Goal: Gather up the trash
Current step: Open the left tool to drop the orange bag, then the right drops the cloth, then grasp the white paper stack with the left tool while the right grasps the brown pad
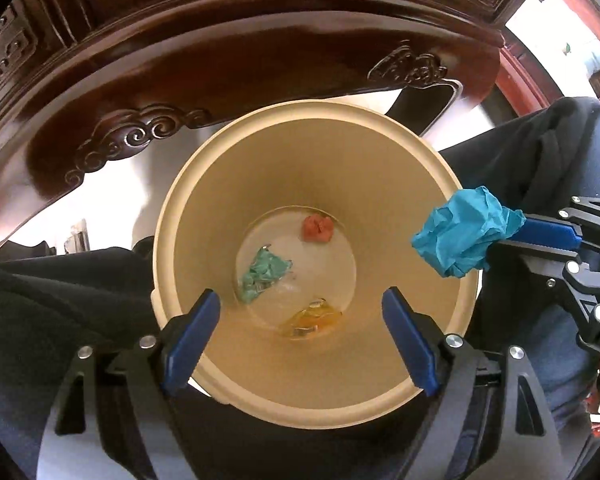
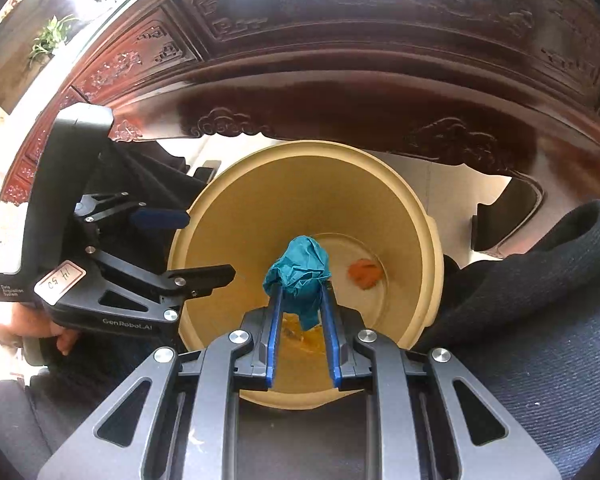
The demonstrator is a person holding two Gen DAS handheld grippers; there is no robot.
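**Blue wad hanging over the bin, three bits already down there**

So from where I'm sitting, my right gripper (image 2: 302, 294) is clamped on a crumpled blue paper wad (image 2: 300, 274), pinched between the two blue pads with most of the paper bunched up past the fingertips. In the left wrist view the wad (image 1: 466, 236) sits right over the right-hand rim of the tan bin (image 1: 172, 216), so it's at the edge of the opening and not touching the bin.

My left gripper (image 1: 300, 312) has its fingers spread wide with nothing between them, hovering over the near rim of the bin and looking straight down into it.

On the bin's bottom I can see a red crumpled scrap (image 1: 318, 229) toward the far edge, a green crumpled piece (image 1: 262, 270) at the left, and an orange-yellow wrapper (image 1: 312, 320) at the near edge. All three lie apart from each other.

Behind the bin is a dark carved wooden table (image 1: 260, 60). Dark-clothed legs (image 1: 60, 300) sit either side of the bin.
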